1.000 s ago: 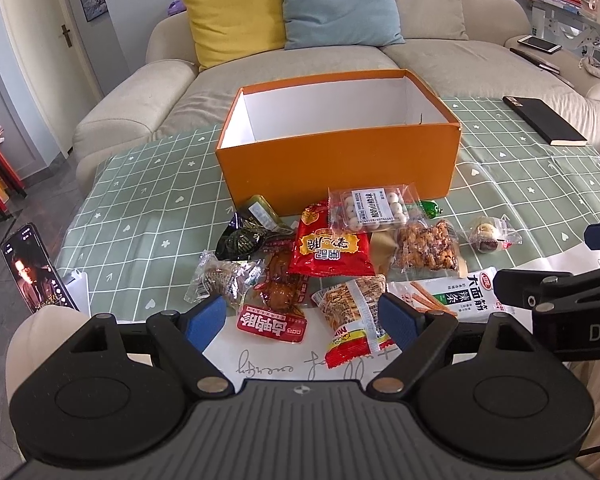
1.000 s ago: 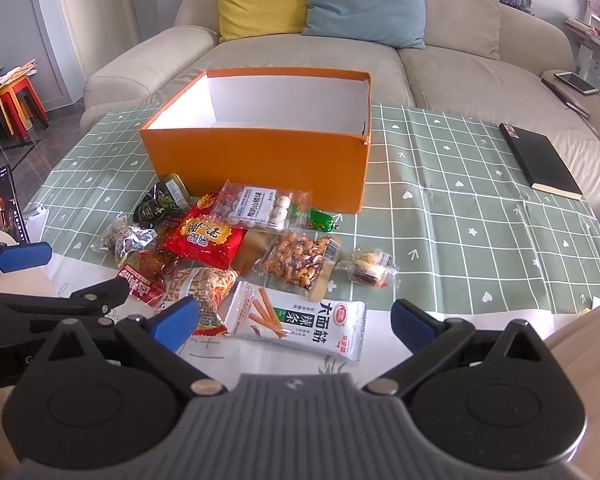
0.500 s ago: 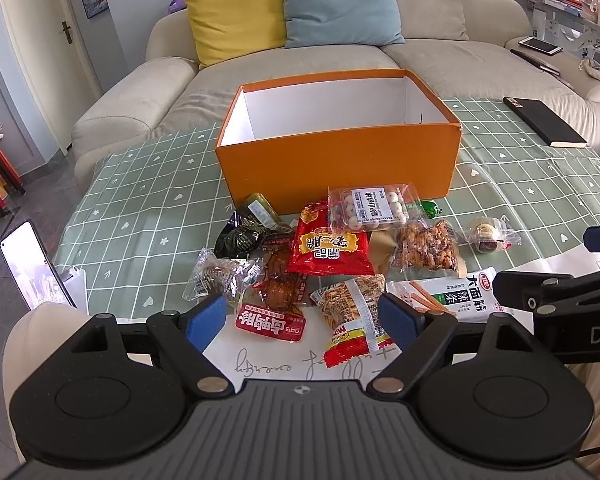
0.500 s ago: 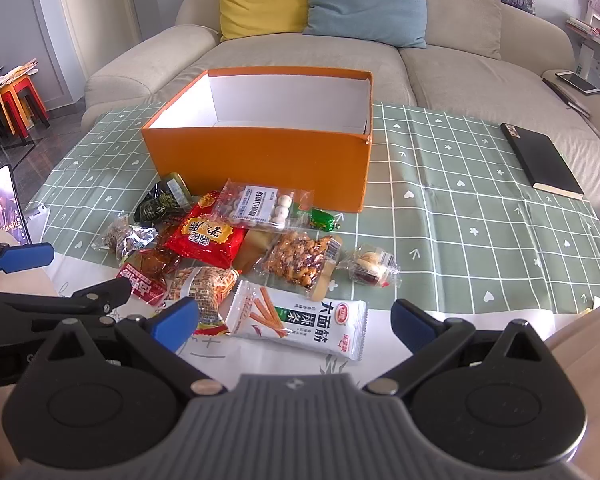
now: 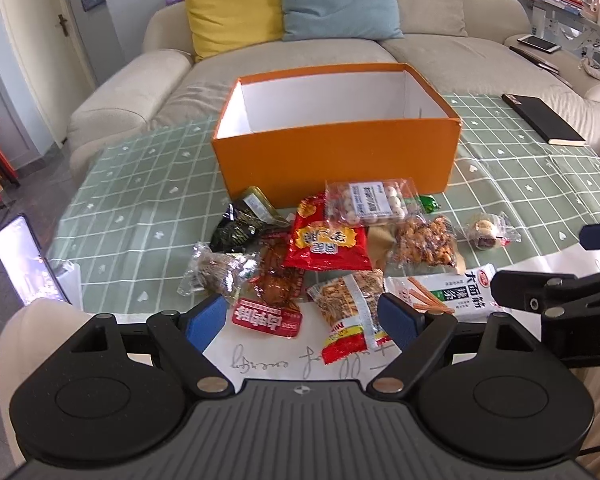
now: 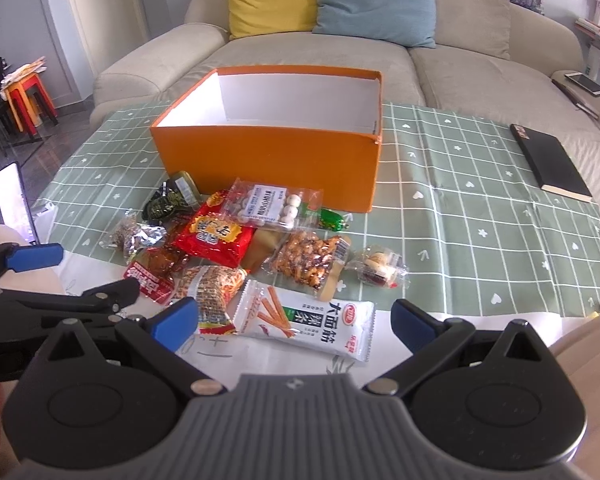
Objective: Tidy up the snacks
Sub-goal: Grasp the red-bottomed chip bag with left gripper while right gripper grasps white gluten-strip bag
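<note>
Both grippers, left (image 5: 302, 318) and right (image 6: 294, 322), hover fingers spread; snacks (image 6: 236, 240) heaped at six o'clock of box (image 6: 268, 160).

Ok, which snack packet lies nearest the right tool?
The white flat packet with green print and orange sticks, lying directly between the open right tool fingers' line; every other packet sits farther toward the orange box.

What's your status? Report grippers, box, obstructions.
Left gripper open, empty. Right gripper open, empty. Orange box holds no visible snacks; snack pile in front. Nothing blocking.
</note>
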